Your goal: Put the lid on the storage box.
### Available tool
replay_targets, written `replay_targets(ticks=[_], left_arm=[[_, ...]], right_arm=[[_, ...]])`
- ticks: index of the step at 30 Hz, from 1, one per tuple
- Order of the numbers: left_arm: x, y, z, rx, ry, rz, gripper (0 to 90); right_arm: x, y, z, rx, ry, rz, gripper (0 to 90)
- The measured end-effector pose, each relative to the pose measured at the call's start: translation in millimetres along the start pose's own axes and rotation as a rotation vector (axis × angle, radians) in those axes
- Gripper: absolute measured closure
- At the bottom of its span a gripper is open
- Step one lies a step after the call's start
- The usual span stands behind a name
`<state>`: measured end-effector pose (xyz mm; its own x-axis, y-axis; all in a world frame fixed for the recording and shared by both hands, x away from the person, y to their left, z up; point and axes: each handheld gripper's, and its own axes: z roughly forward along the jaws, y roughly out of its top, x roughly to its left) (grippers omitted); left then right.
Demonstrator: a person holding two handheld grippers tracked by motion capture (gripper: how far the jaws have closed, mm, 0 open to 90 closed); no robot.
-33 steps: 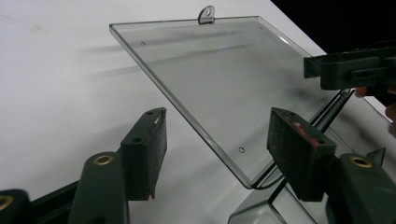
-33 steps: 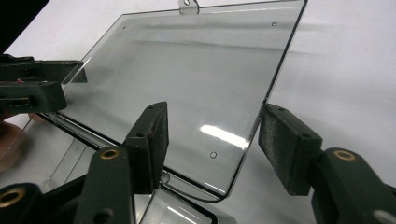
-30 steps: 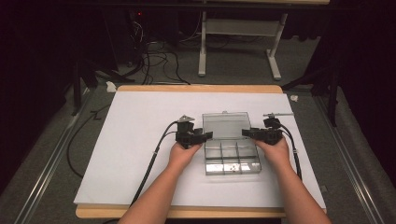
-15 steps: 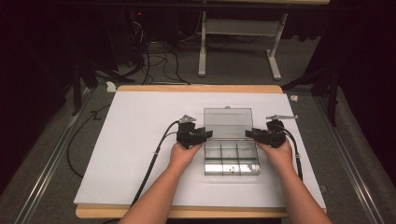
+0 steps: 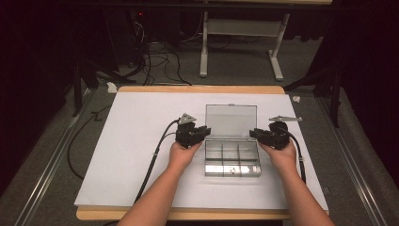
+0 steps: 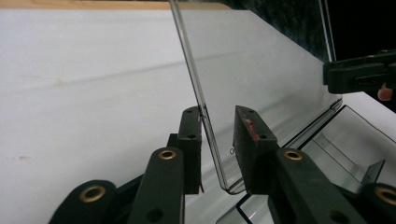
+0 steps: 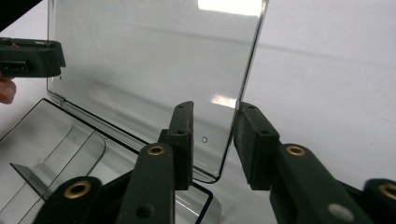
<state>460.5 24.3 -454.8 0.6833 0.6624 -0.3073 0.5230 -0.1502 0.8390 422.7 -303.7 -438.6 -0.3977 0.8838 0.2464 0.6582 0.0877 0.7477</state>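
Note:
A clear plastic compartment box (image 5: 230, 157) lies on the white sheet with its lid (image 5: 231, 120) raised. My left gripper (image 5: 205, 131) is at the lid's left edge and my right gripper (image 5: 254, 133) at its right edge. In the left gripper view the lid (image 6: 261, 79) passes between my left gripper's (image 6: 218, 135) jaws, against one pad with a gap to the other. In the right gripper view the lid's (image 7: 149, 60) edge stands between my right gripper's (image 7: 212, 135) jaws, near one pad. Both pairs of jaws have just been closing around the lid and do not pinch it.
The white sheet (image 5: 141, 141) covers a wooden table (image 5: 197, 88). A cable (image 5: 155, 155) trails from the left gripper toward the front edge, and another (image 5: 299, 157) from the right. A metal stand (image 5: 240, 47) and floor cables (image 5: 155, 56) lie beyond the table.
Both hands stay at the lid's two sides. The right gripper sits slightly farther right than a second ago. The box has not shifted.

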Motion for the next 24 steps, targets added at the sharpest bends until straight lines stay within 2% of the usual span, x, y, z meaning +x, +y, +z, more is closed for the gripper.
replay_targets(ticks=[8, 21, 22, 23, 24], left_arm=[[-2.2, 1.9, -6.3, -0.006, 0.002, 0.031, 80.1], [-9.4, 2.7, -11.8, -0.030, 0.020, 0.066, 79.7], [-13.0, 2.4, -10.5, -0.057, 0.012, 0.028, 79.2], [-11.0, 3.0, -12.8, -0.033, 0.020, 0.071, 78.7], [-11.6, 3.0, -13.0, -0.035, 0.020, 0.071, 78.3]], right_arm=[[5.0, -1.0, -5.4, -0.017, -0.024, -0.025, 74.9], [11.1, -0.6, -8.7, -0.032, -0.018, -0.033, 67.7], [11.8, -0.5, -9.0, -0.035, -0.019, -0.032, 67.3], [12.5, -0.3, -9.3, -0.038, -0.020, -0.032, 67.1], [12.9, 0.0, -9.6, -0.043, -0.020, -0.035, 66.7]])
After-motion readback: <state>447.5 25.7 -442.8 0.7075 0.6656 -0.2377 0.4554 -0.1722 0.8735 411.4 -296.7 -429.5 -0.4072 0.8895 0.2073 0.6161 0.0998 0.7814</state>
